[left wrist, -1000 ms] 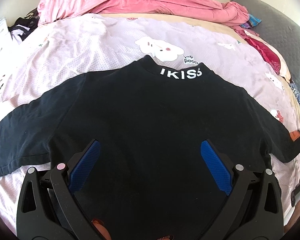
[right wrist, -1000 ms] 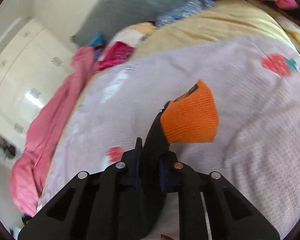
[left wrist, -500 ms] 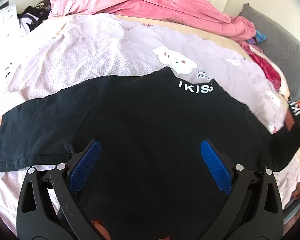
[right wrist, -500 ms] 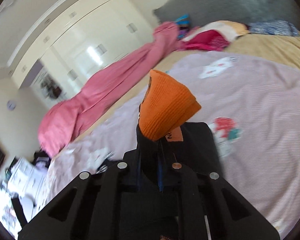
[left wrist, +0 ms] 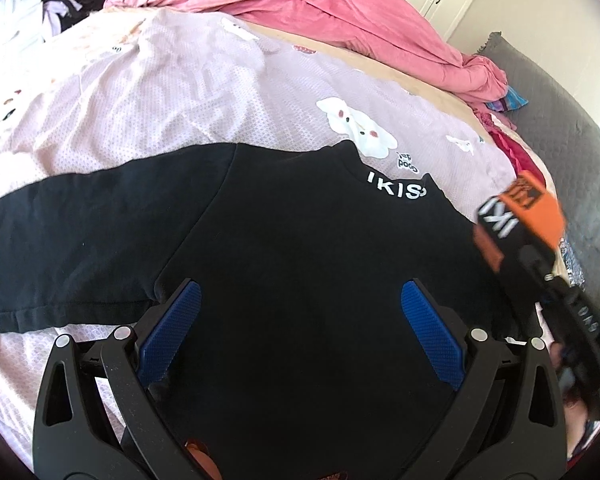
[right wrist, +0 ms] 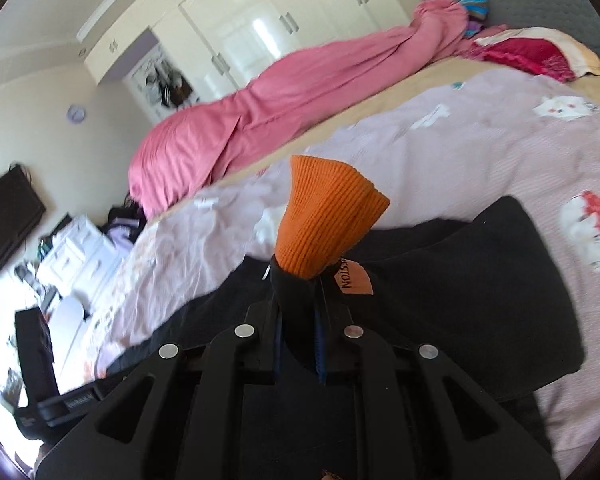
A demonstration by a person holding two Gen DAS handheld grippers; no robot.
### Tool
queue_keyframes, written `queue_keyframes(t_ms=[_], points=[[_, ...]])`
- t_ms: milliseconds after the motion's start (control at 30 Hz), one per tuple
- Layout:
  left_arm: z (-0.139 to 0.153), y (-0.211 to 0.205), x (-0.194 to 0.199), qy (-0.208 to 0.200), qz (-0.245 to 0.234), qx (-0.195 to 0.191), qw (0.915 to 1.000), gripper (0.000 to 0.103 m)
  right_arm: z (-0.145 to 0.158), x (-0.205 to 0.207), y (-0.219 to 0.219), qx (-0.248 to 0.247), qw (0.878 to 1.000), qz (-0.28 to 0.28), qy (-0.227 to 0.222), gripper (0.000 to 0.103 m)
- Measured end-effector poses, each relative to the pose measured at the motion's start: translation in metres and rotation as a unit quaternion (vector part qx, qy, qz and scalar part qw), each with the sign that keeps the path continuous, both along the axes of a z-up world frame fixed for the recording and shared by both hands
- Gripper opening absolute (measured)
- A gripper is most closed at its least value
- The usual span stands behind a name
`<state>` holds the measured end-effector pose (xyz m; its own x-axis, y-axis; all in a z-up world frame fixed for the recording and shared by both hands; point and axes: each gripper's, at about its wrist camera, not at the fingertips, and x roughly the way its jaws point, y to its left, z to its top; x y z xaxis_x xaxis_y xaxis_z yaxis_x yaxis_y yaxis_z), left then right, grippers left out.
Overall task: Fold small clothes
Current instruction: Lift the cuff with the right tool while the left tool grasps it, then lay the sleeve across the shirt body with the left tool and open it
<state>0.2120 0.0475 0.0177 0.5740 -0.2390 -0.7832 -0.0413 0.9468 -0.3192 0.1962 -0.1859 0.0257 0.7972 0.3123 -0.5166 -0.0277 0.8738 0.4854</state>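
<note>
The black shirt (left wrist: 300,248) lies flat, back up, on the bed's pale pink printed cover (left wrist: 148,96). Its collar, printed with white letters, points toward the far side of the bed. The one sleeve (left wrist: 60,240) lies stretched out flat to the left edge of the left wrist view, ending in an orange tag. Bare cover shows beyond the collar and below that sleeve. The far edge of the bed is taken up by a bunched pink quilt (left wrist: 340,12); a grey padded headboard (left wrist: 560,128) and a heap of mixed fabrics (left wrist: 512,152) bound the right side.

The cover is a thin, dimpled weave with cartoon prints. The shirt is matte knit. Its other sleeve ends in a ribbed orange cuff (right wrist: 328,216), flared like a cone, with a small orange label just beside it.

The left tongs (left wrist: 300,328) hang above the shirt's lower body, pointing steeply down, blue textured pads spread wide, with nothing between them. The right tongs (right wrist: 298,344) are pressed together on the black sleeve just behind the orange cuff, lifted off the bed over the shirt's body. In the left wrist view the right tongs (left wrist: 540,268) appear at the right edge, blurred.
</note>
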Motion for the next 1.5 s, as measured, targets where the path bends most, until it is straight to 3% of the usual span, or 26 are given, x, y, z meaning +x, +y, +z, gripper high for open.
queue_keyframes(t_ms=[200, 300, 367, 733, 867, 933, 1033, 1100, 1200, 1333, 1500], points=[[-0.005, 0.009, 0.0, 0.004, 0.002, -0.019, 0.9998, 0.094, -0.019, 0.011, 0.032, -0.021, 0.999, 0.036, 0.032, 0.017], [-0.007, 0.013, 0.002, 0.006, 0.005, -0.032, 0.9995, 0.094, -0.027, 0.014, 0.044, -0.028, 0.996, 0.065, 0.047, 0.03], [-0.01, 0.015, 0.003, 0.01, 0.005, -0.044, 0.999, 0.094, -0.027, 0.012, 0.048, -0.023, 0.995, 0.079, 0.049, 0.05], [-0.035, -0.016, 0.006, 0.032, -0.044, -0.113, 0.9921, 0.093, -0.013, -0.012, 0.002, -0.013, 0.997, 0.049, 0.052, 0.061], [-0.048, -0.036, 0.009, 0.057, -0.066, -0.148, 0.9851, 0.068, -0.004, -0.026, -0.021, -0.021, 0.999, 0.011, 0.032, 0.065], [-0.054, -0.045, 0.011, 0.067, -0.071, -0.164, 0.9816, 0.061, 0.001, -0.03, -0.031, -0.027, 0.999, -0.002, 0.022, 0.066], [-0.056, -0.055, 0.013, 0.062, -0.068, -0.158, 0.9831, 0.052, 0.01, -0.036, -0.045, -0.028, 0.999, -0.017, 0.007, 0.069], [-0.058, -0.058, 0.015, 0.063, -0.066, -0.159, 0.9831, 0.032, 0.012, -0.038, -0.056, -0.026, 0.999, -0.027, 0.003, 0.069], [-0.058, -0.067, 0.019, 0.056, -0.081, -0.156, 0.9828, 0.014, 0.008, -0.037, -0.069, -0.028, 0.999, -0.041, 0.01, 0.069], [-0.047, -0.071, 0.018, 0.029, -0.094, -0.139, 0.9854, 0.01, 0.002, -0.036, -0.086, -0.025, 0.997, -0.064, 0.022, 0.069], [-0.003, -0.051, 0.012, -0.046, -0.081, -0.122, 0.9881, 0.009, -0.002, -0.039, -0.108, -0.05, 0.992, -0.108, 0.033, 0.069]])
